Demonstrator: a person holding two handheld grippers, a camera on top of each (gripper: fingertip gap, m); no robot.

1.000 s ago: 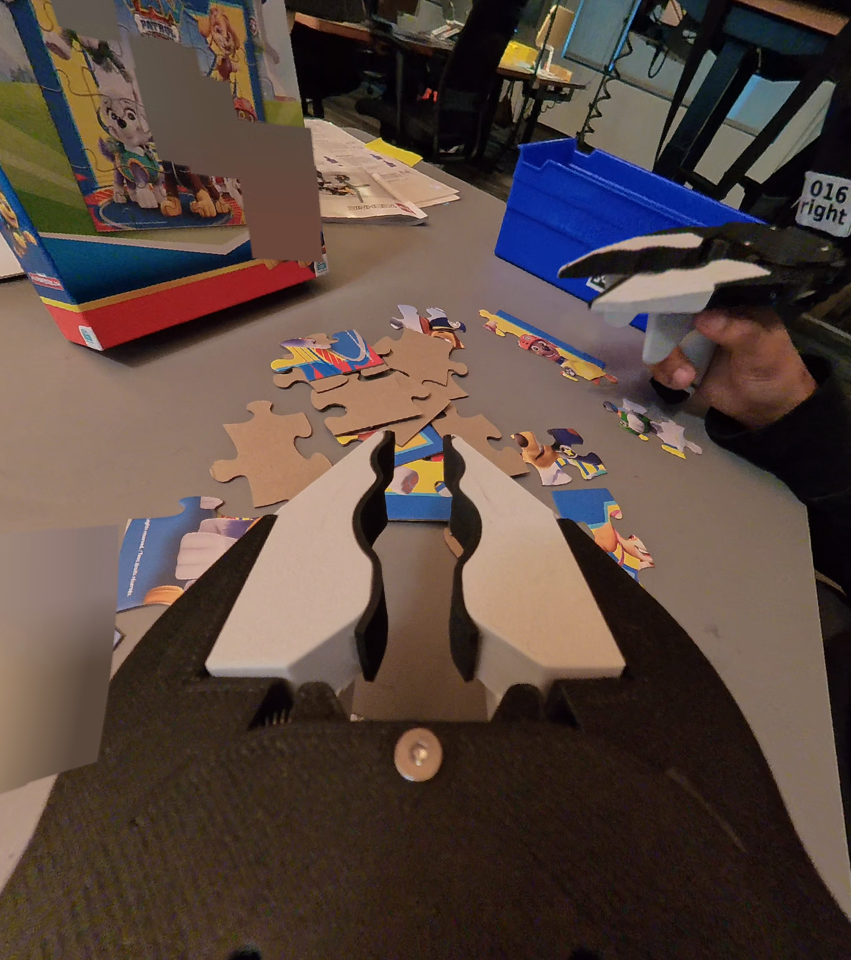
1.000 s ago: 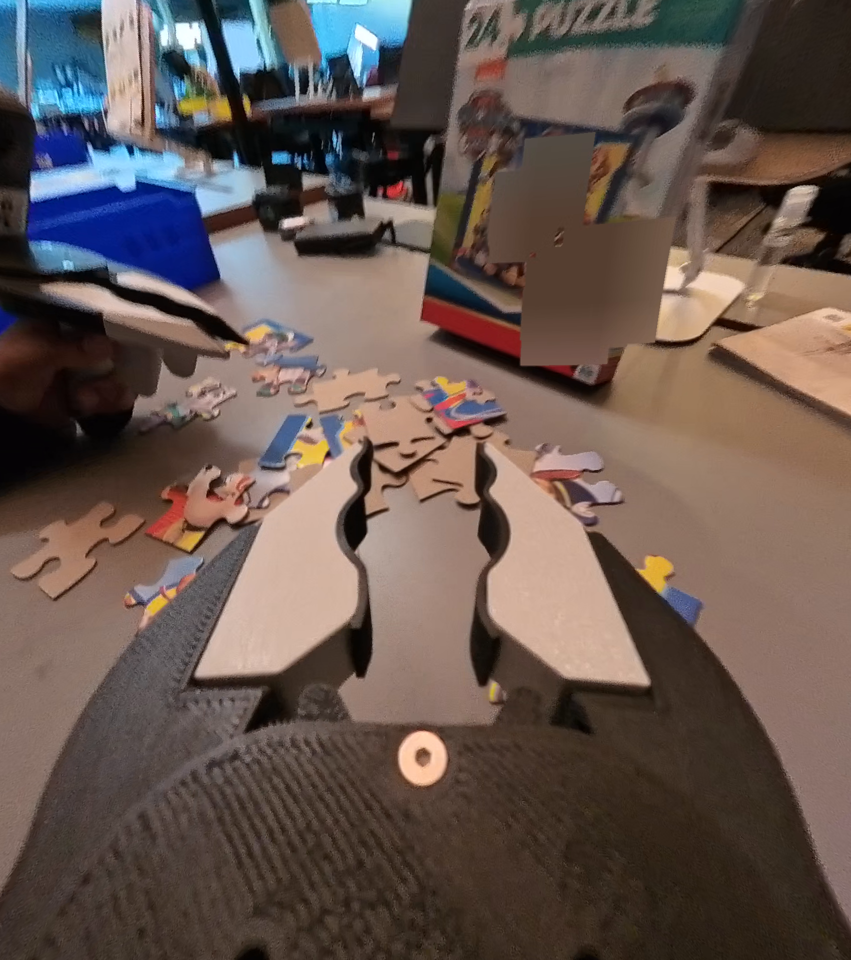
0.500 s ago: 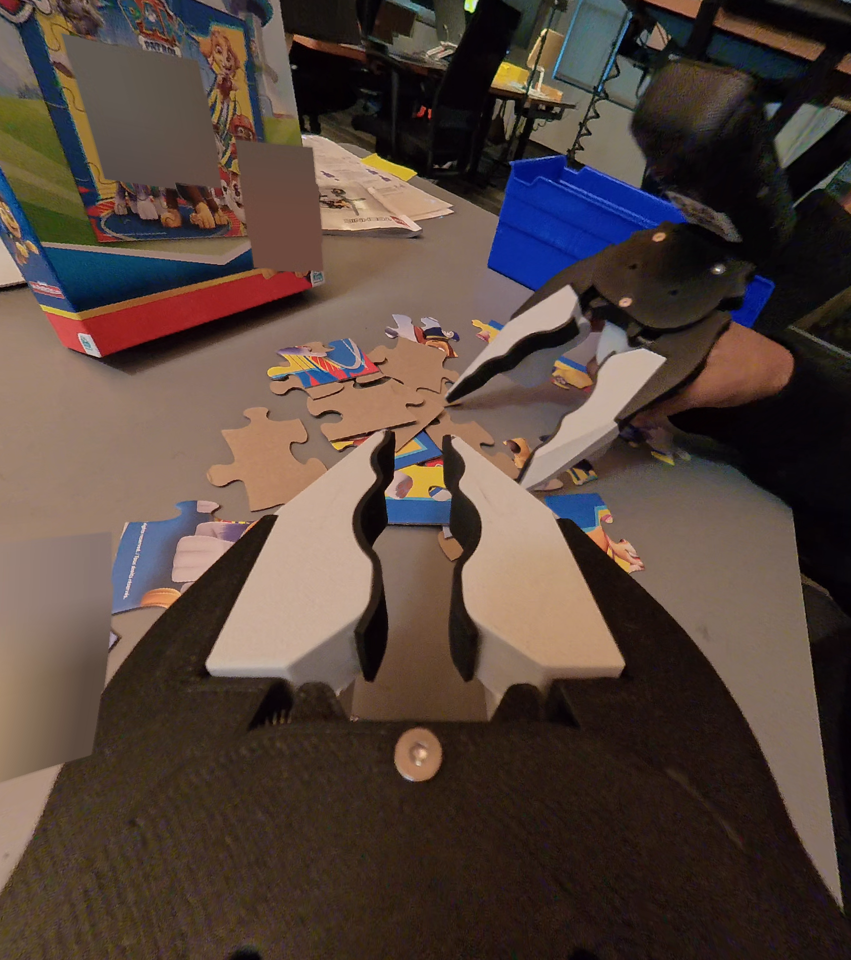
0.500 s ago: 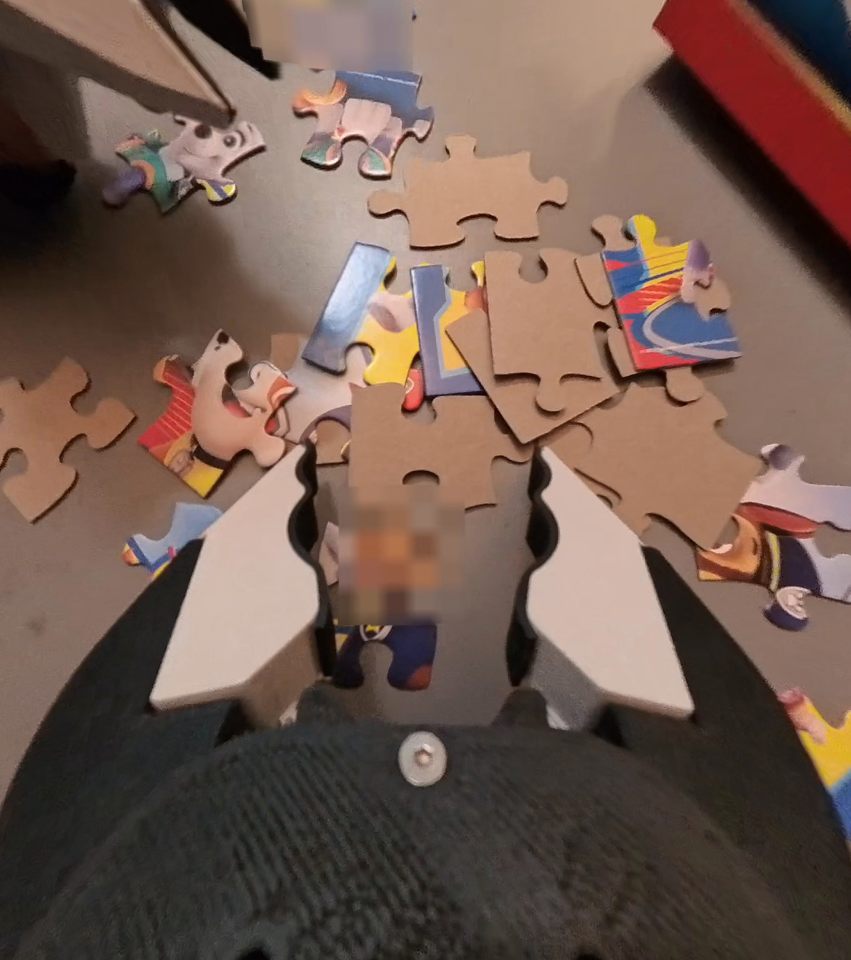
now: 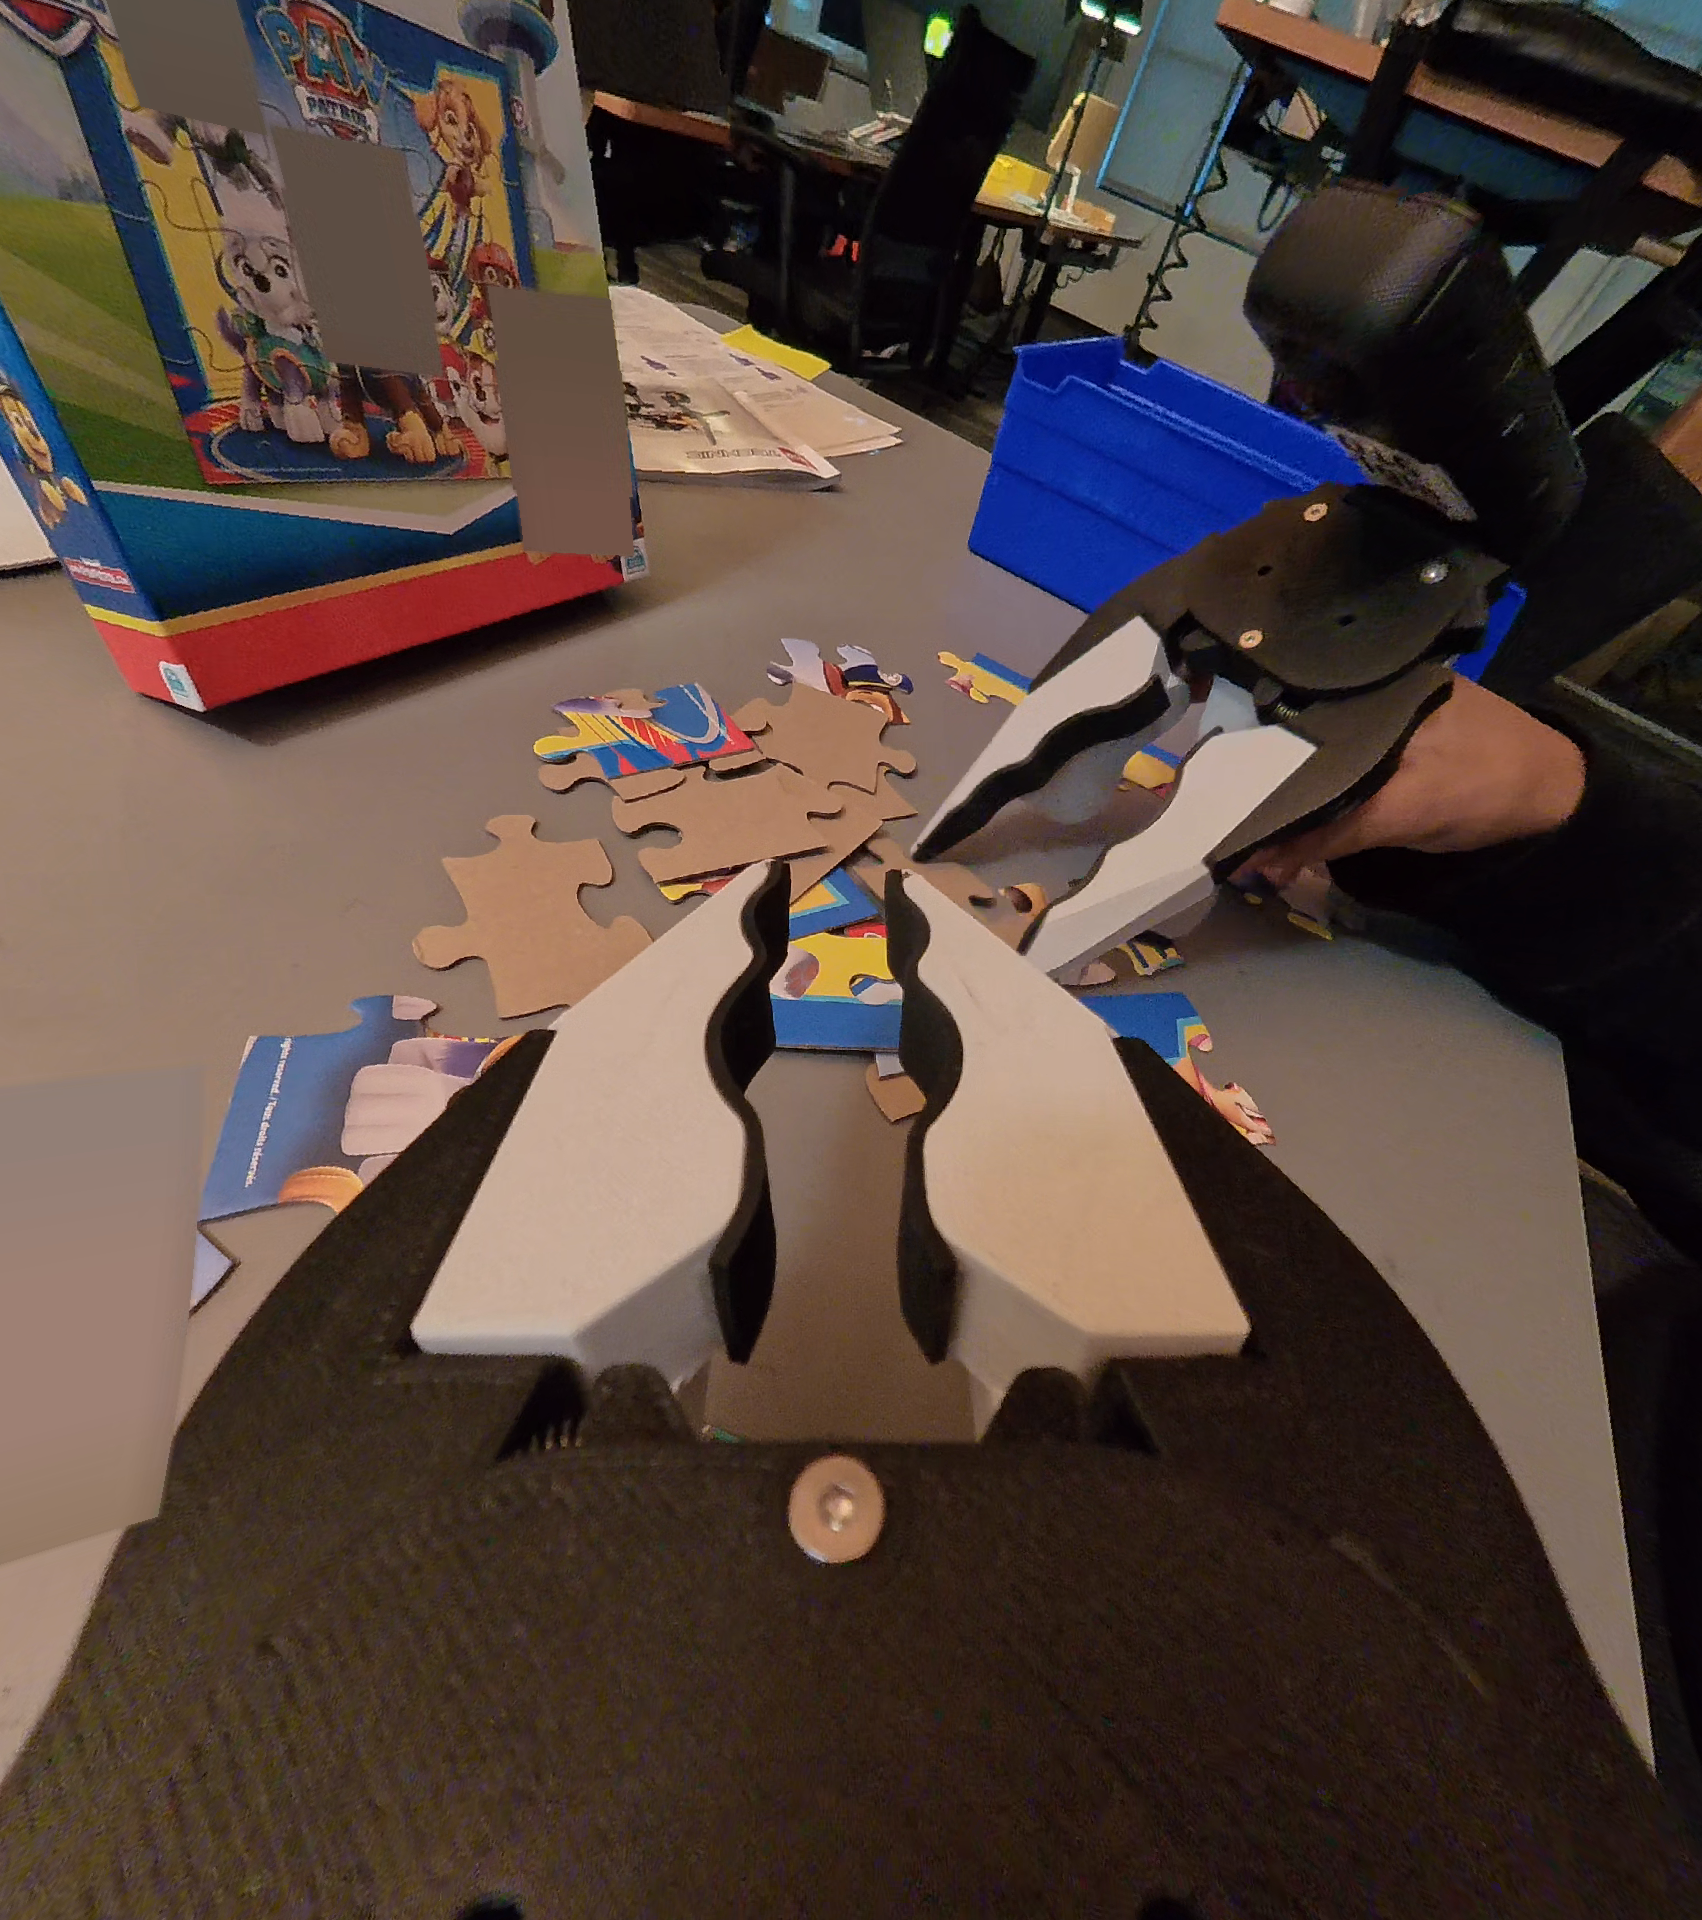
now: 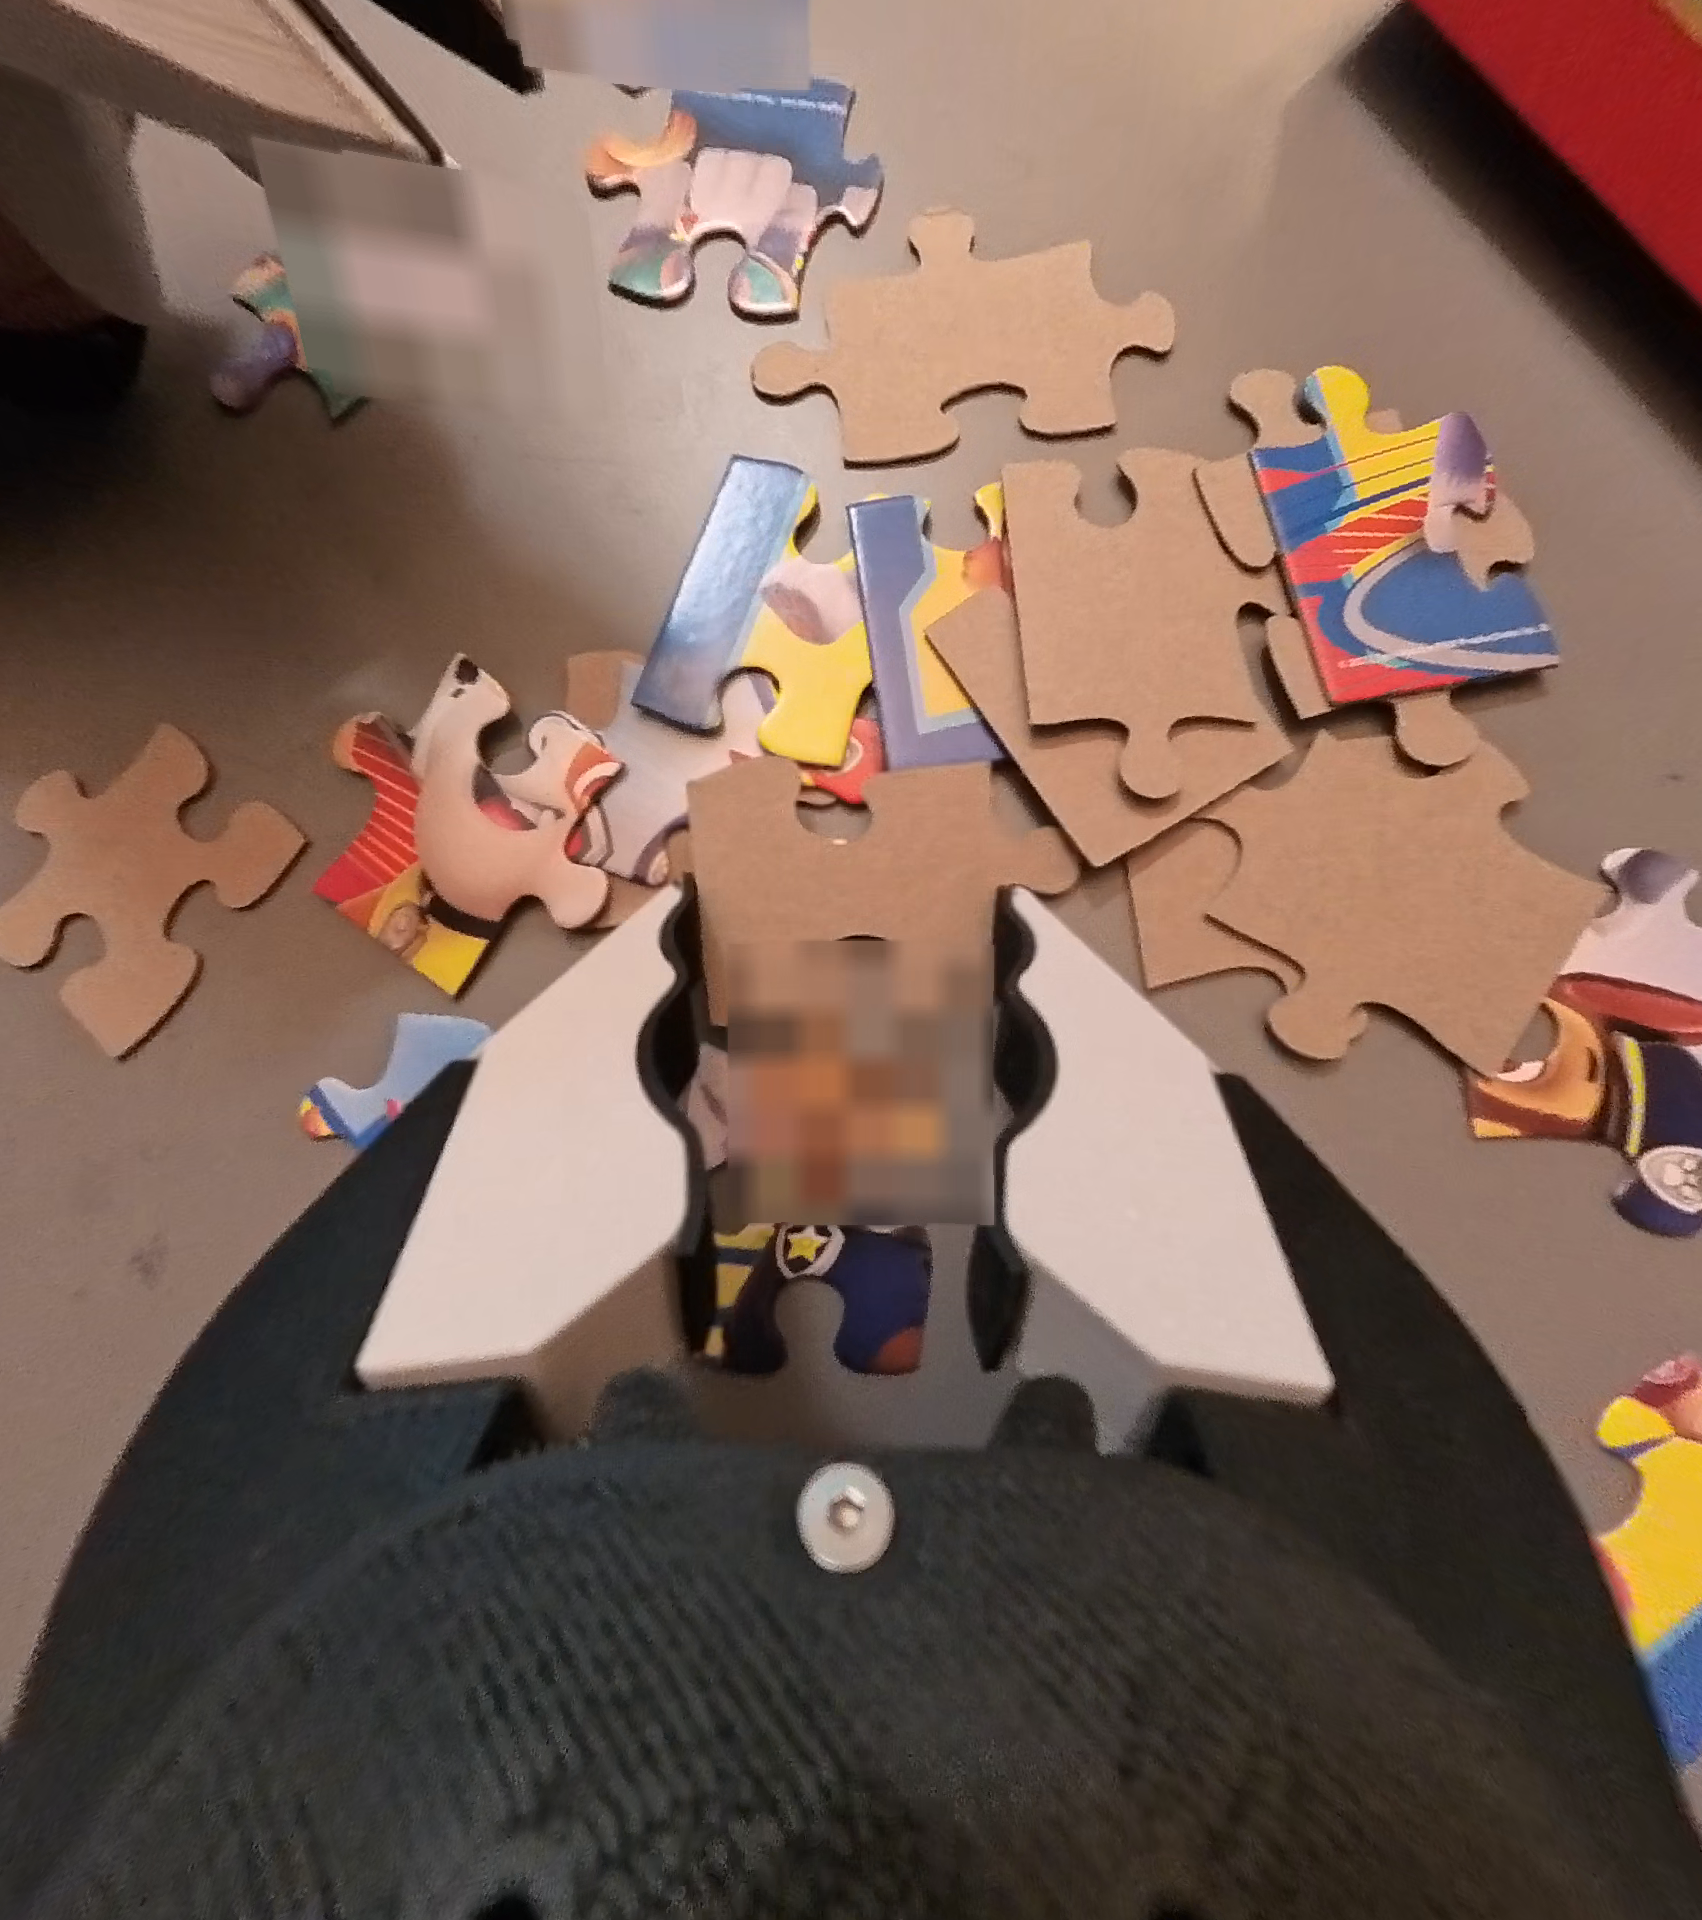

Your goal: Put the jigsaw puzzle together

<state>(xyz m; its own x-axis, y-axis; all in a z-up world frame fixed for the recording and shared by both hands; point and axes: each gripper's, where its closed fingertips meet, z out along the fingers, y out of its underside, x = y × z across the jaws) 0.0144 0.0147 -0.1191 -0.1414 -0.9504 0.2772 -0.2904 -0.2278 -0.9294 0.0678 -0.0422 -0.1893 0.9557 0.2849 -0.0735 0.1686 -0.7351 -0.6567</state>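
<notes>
Several puzzle pieces lie scattered on the grey table [image 5: 151,831], some picture side up, some showing brown cardboard. My right gripper [image 6: 847,904] points down at the pile, and its two pads touch the side edges of a face-down brown puzzle piece [image 6: 857,862] that lies flat. In the left wrist view the right gripper [image 5: 982,906] has its tips on the table around that piece. My left gripper [image 5: 834,883] hovers over the near edge of the pile, its jaws slightly apart with nothing between them. A blue and yellow piece [image 5: 836,987] lies just beyond its tips.
A colourful puzzle box [image 5: 307,416] stands at the back left. A blue bin [image 5: 1138,488] and papers [image 5: 722,416] are at the back. A single brown piece [image 5: 525,925] lies left of the pile. A person's hand [image 5: 1470,779] holds the right gripper. One gripper's finger ends stand about 11 cm off the other's.
The right gripper swung down from level over the pile, opened wide around the brown piece, then narrowed until its pads met the piece's edges. The left gripper stayed still.
</notes>
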